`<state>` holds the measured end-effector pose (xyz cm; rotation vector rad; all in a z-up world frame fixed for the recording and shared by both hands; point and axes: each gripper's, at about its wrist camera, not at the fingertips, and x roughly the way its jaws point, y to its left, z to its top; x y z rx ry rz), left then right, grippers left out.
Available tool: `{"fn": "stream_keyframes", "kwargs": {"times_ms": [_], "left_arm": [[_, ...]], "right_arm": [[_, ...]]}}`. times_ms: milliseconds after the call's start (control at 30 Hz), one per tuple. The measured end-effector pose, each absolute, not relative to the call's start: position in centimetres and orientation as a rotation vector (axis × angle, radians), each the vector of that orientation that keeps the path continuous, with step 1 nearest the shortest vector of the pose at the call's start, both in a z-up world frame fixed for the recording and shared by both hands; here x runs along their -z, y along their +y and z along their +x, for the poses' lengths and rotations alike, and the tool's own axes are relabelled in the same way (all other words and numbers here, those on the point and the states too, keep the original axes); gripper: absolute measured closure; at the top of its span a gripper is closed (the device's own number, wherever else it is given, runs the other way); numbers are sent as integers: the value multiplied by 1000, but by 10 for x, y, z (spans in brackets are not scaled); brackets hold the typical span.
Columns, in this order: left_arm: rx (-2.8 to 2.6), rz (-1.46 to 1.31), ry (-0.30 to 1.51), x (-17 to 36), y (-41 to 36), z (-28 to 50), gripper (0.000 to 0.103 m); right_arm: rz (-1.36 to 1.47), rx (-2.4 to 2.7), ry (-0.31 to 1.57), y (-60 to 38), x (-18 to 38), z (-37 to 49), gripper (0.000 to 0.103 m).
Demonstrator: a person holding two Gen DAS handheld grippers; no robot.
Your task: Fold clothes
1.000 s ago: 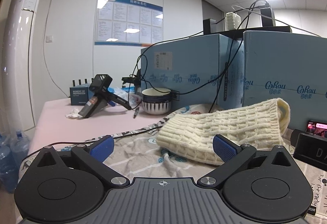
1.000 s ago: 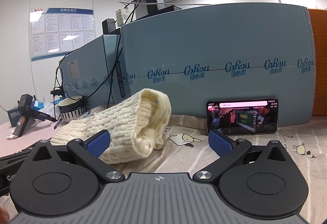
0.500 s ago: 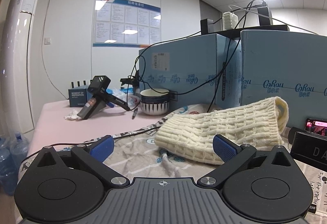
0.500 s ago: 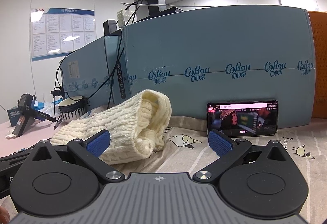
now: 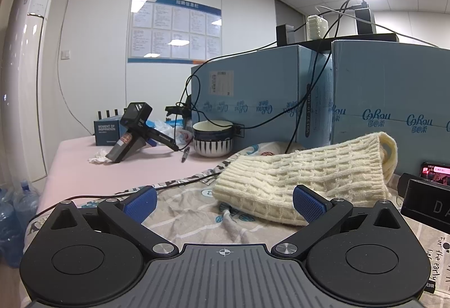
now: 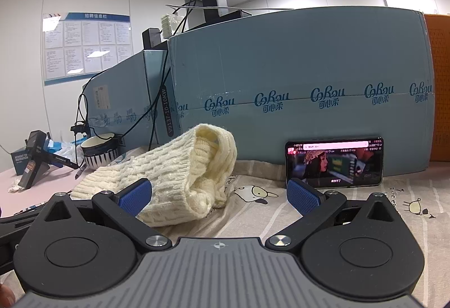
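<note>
A cream cable-knit sweater (image 6: 180, 173) lies bunched just in front of the blue cartons (image 6: 295, 88). It looks soft, bulky and light; pinch its ribbed hem. Both the left gripper (image 5: 223, 199) and right gripper (image 6: 219, 192) are spread wide, holding nothing.

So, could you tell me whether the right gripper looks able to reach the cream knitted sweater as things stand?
Probably yes: the right gripper is open, and the sweater lies just ahead, nothing between.

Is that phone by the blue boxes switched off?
No. In the right wrist view the phone leans against the blue box with its screen lit, showing a video.
</note>
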<state>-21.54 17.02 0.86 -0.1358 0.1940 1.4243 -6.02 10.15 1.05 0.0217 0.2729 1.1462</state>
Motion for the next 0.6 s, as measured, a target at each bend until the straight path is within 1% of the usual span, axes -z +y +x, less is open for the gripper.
{"fn": "stream_keyframes", "kwargs": {"times_ms": [600], "left_arm": [[-1418,-142,199,-8,172,-215,0]], "right_arm": [[22,-1150,275,102,-10,-61,0]]}}
